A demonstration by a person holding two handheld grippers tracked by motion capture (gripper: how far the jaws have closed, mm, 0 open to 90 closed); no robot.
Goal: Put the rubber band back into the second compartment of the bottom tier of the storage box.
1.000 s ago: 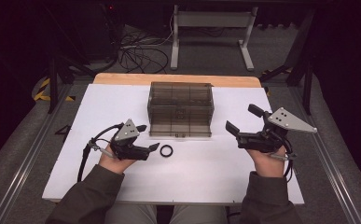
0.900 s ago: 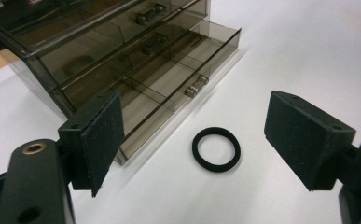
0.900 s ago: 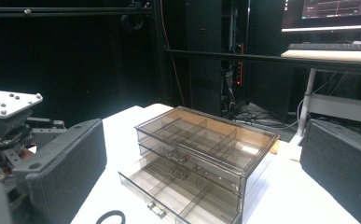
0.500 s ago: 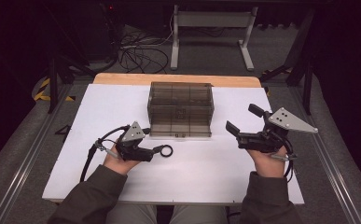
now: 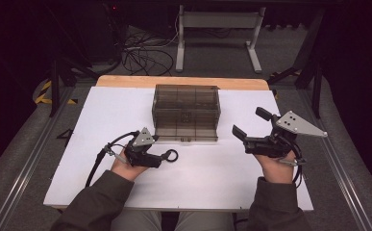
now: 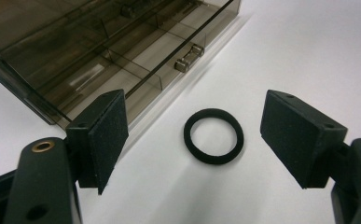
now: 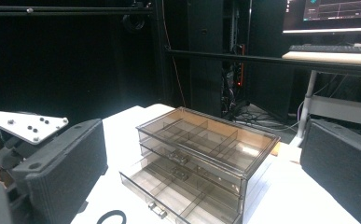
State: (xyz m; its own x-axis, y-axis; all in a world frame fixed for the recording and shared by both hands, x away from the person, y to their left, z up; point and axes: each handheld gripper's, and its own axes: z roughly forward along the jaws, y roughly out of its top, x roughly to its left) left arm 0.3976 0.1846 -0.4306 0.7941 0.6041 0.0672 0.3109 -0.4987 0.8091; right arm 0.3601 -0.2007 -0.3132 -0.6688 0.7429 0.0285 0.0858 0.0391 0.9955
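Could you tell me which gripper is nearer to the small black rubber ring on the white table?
Left. The left gripper is over the small black rubber ring, open jaws either side. The right gripper hangs well off to the ring's right, open.

Overhead forward-down; gripper cameras near shared drawer box [image 5: 186,113]

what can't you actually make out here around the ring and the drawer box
- Black ring: right gripper view, cut off by the bottom edge.
- Drawer box: left gripper view, top and left edges crop it; its smoky walls blur any contents.
- Left hand-held gripper: high view, too small to tell whether its pads touch the ring.
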